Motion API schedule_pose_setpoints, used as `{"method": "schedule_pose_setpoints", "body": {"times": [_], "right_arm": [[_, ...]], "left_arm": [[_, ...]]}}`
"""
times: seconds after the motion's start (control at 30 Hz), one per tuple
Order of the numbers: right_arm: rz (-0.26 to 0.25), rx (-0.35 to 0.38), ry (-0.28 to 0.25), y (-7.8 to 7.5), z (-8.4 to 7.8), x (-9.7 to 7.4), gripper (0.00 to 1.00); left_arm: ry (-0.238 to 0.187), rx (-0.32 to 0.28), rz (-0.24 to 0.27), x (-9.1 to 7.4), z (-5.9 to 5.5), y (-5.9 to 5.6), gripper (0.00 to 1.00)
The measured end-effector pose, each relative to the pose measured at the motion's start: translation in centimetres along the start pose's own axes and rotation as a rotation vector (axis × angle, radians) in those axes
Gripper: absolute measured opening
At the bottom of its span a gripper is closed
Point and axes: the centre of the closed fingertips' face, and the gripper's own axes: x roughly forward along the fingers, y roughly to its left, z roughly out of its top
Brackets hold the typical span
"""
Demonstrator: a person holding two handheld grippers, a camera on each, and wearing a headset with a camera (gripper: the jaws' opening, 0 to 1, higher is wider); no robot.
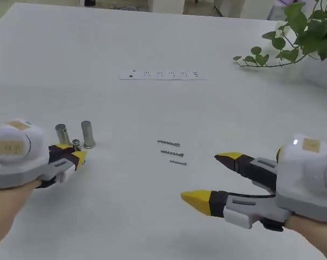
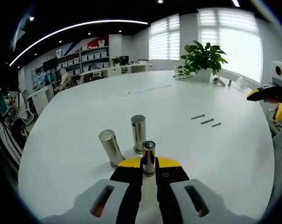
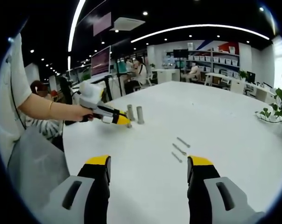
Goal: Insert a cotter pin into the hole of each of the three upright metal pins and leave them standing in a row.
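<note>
Left gripper (image 2: 149, 164): we note its jaws clamped on the lower part of the small pin (image 2: 148, 154). The yellow tips sit on either side of it.
Small pin: upright on the table (image 2: 75, 121), with its top clear above the tips. It is thinner than the other two.
Left tall pin (image 2: 111, 147): standing free just behind the small pin. We cannot tell whether it touches the gripper tip.
Right tall pin (image 2: 138, 133): upright just beside the left tall pin, with a gap between them. It is slightly farther from the gripper.
Grouping: we see the three pins as a tight cluster, not a straight row.
Cotter pins (image 1: 172, 153): three, lying flat on the table, stacked roughly parallel and apart from one another. They are well apart from the metal pins. In the head view they lie between the two grippers.
Right gripper (image 1: 211, 177): jaws spread wide, nothing between them. It is over the table with its tips pointing toward the cotter pins, near them but not touching.
Power strip (image 1: 162, 75): white, flat on the far side of the table.
Plant (image 1: 301, 30): leafy, at the far right corner.
</note>
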Motion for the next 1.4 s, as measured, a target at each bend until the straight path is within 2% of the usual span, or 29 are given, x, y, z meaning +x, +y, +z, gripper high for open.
{"method": "schedule_pose_setpoints", "body": {"times": [0.43,0.73,0.97,1.1,1.17,1.23,1.4], "right_arm": [[0.0,0.004,0.006,0.0,-0.3,0.2,0.67],[0.009,0.002,0.002,0.4,-0.1,0.7,0.67],[-0.011,-0.01,0.001,0.2,-0.1,0.8,0.66],[-0.038,-0.001,0.004,-0.3,-0.2,0.7,0.66],[-0.044,-0.001,0.006,-0.4,-0.2,0.7,0.66],[-0.047,0.0,0.006,-0.4,-0.2,0.8,0.66],[-0.048,0.004,0.0,-0.4,0.0,1.0,0.65]], "left_arm": [[-0.015,0.009,0.026,0.2,0.0,0.1,0.07],[-0.029,-0.065,0.117,0.7,0.3,-0.4,0.07],[-0.02,-0.103,0.184,0.5,0.2,-0.6,0.07],[-0.019,-0.128,0.231,0.1,0.1,-1.0,0.07],[-0.024,-0.175,0.254,0.0,0.1,-1.2,0.07],[-0.026,-0.19,0.263,0.0,0.2,-1.6,0.07],[-0.012,-0.197,0.3,0.0,0.0,-2.3,0.07]]}}
